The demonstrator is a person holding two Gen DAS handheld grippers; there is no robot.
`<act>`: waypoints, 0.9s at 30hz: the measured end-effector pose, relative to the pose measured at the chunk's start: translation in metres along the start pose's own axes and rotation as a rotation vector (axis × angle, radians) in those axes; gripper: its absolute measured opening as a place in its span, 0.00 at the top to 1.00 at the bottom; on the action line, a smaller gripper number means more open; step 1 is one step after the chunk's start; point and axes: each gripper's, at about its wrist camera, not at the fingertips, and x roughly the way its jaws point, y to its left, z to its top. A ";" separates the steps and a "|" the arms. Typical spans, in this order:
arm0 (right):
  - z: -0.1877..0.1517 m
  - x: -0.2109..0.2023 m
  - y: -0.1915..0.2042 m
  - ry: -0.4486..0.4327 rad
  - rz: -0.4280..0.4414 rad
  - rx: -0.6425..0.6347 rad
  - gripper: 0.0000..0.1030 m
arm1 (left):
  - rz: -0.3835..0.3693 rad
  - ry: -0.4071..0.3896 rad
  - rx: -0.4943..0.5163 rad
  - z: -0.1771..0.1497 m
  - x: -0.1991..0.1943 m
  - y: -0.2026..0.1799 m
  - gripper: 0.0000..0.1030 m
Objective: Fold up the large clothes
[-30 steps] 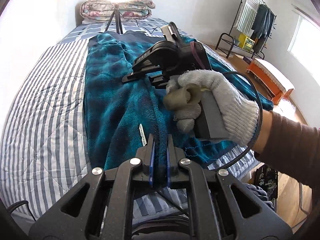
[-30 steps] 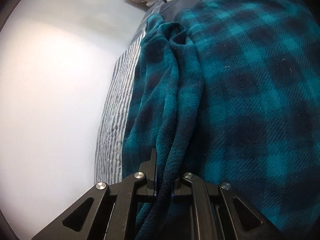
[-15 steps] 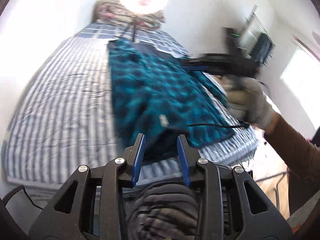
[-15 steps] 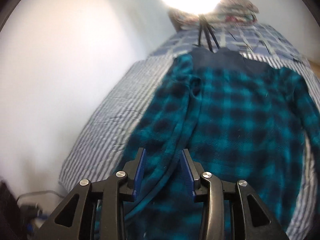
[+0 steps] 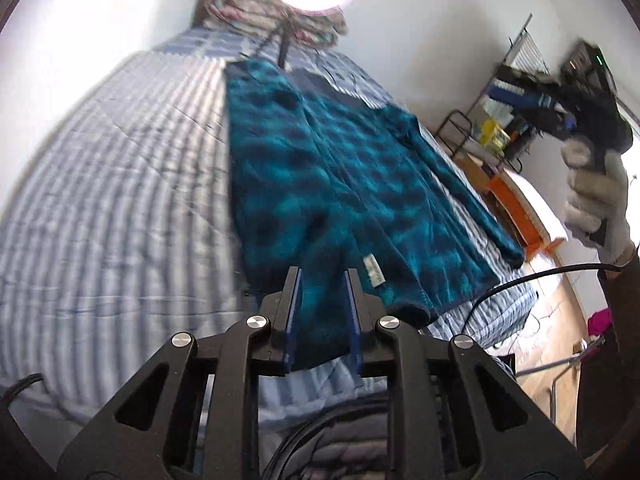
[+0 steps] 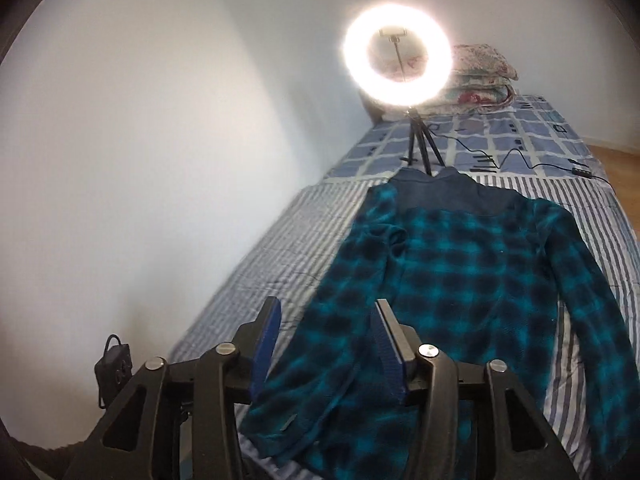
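Note:
A teal and dark plaid fleece shirt (image 5: 340,184) lies flat on the striped bed (image 5: 120,208), its left side folded in over the body and its right sleeve stretched out. It also shows in the right wrist view (image 6: 460,280). My left gripper (image 5: 322,276) is open and empty, raised above the shirt's hem. My right gripper (image 6: 326,308) is open and empty, held high above the bed; it shows in the left wrist view (image 5: 532,100) at upper right in a gloved hand.
A lit ring light (image 6: 398,60) on a tripod stands at the head of the bed with its cable (image 6: 516,160) across the quilt. Folded bedding (image 6: 480,80) lies behind it. A clothes rack (image 5: 500,120) and orange-edged bench (image 5: 528,216) stand right of the bed.
Both grippers were shut on the shirt's folded edge a second ago. They let go, opened and lifted up and back from the bed. The shirt stays folded on its left side.

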 end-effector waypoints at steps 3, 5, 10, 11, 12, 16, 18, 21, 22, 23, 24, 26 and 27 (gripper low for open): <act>-0.004 0.037 -0.003 0.040 -0.029 -0.024 0.64 | -0.019 0.046 0.010 -0.005 0.025 -0.008 0.81; -0.007 0.059 -0.003 0.062 -0.039 -0.038 0.64 | -0.039 0.106 0.025 -0.008 0.044 -0.011 0.81; -0.015 0.119 -0.010 0.124 -0.043 -0.035 0.67 | -0.019 0.242 0.083 -0.024 0.086 -0.018 0.81; -0.017 0.133 -0.013 0.147 -0.064 -0.042 0.68 | -0.018 0.248 0.089 -0.023 0.088 -0.018 0.81; -0.019 0.142 -0.015 0.165 -0.072 -0.039 0.68 | -0.016 0.255 0.101 -0.023 0.090 -0.019 0.81; -0.023 0.149 -0.020 0.184 -0.083 -0.021 0.70 | -0.006 0.248 0.128 -0.023 0.083 -0.025 0.81; -0.018 0.141 -0.017 0.165 -0.076 -0.023 0.70 | -0.026 0.200 0.095 -0.016 0.065 -0.023 0.81; 0.003 0.131 -0.008 0.104 -0.095 -0.063 0.69 | -0.013 0.072 0.033 0.003 0.020 -0.014 0.81; 0.012 0.132 -0.007 0.092 -0.095 -0.067 0.69 | 0.001 0.026 0.019 0.010 0.004 -0.011 0.81; 0.022 0.135 -0.006 0.083 -0.092 -0.069 0.69 | 0.013 -0.007 0.009 0.015 -0.007 -0.008 0.81; 0.032 0.140 -0.004 0.074 -0.093 -0.076 0.69 | 0.034 -0.047 0.003 0.023 -0.022 -0.006 0.81; 0.050 0.155 -0.001 0.063 -0.109 -0.093 0.69 | 0.095 -0.103 0.005 0.034 -0.041 -0.001 0.81; 0.057 0.164 0.000 0.063 -0.118 -0.100 0.71 | 0.128 -0.130 0.005 0.038 -0.048 0.001 0.81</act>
